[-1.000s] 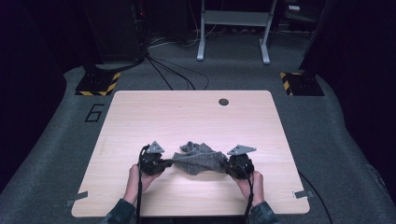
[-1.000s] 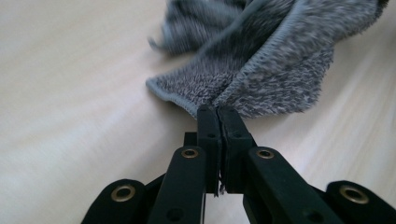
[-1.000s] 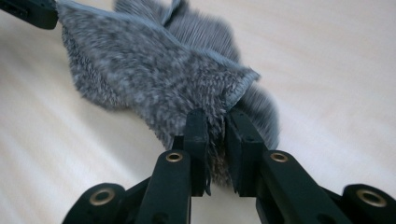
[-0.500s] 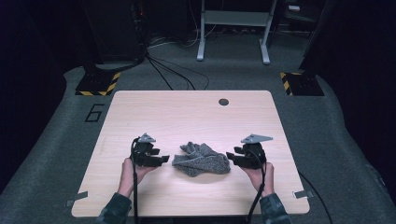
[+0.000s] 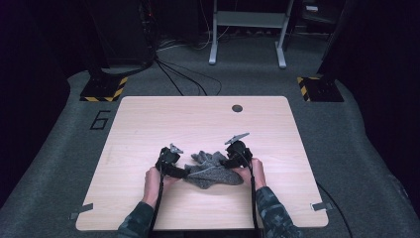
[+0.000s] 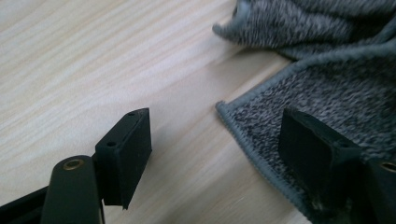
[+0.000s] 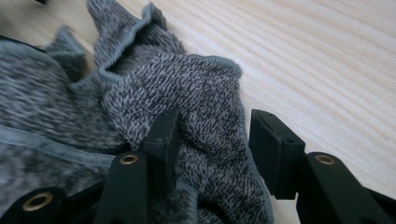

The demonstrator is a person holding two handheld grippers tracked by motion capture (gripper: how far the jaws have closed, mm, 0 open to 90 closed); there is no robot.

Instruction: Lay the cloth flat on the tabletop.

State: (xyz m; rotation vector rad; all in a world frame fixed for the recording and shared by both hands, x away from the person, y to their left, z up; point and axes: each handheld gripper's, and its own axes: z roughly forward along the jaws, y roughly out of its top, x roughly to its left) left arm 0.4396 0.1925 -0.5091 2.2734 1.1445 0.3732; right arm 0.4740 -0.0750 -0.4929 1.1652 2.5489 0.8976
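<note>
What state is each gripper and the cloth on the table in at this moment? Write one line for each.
Left gripper: open, one jaw over the cloth's hemmed edge, the other over bare wood.
Right gripper: open, jaws set around a raised fold of cloth.
Grey knitted cloth: crumpled, lying on the table between the grippers.
Wooden table: bare around the cloth.

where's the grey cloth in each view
High view: the cloth lies crumpled at the table's near middle, between the left gripper and right gripper.
Left gripper view: the cloth is at upper right, its hemmed corner reaching between the open jaws.
Right gripper view: the cloth covers the left and middle, a fold between the open jaws.
Shared landmark: the cloth's pale hem on light wood.
</note>
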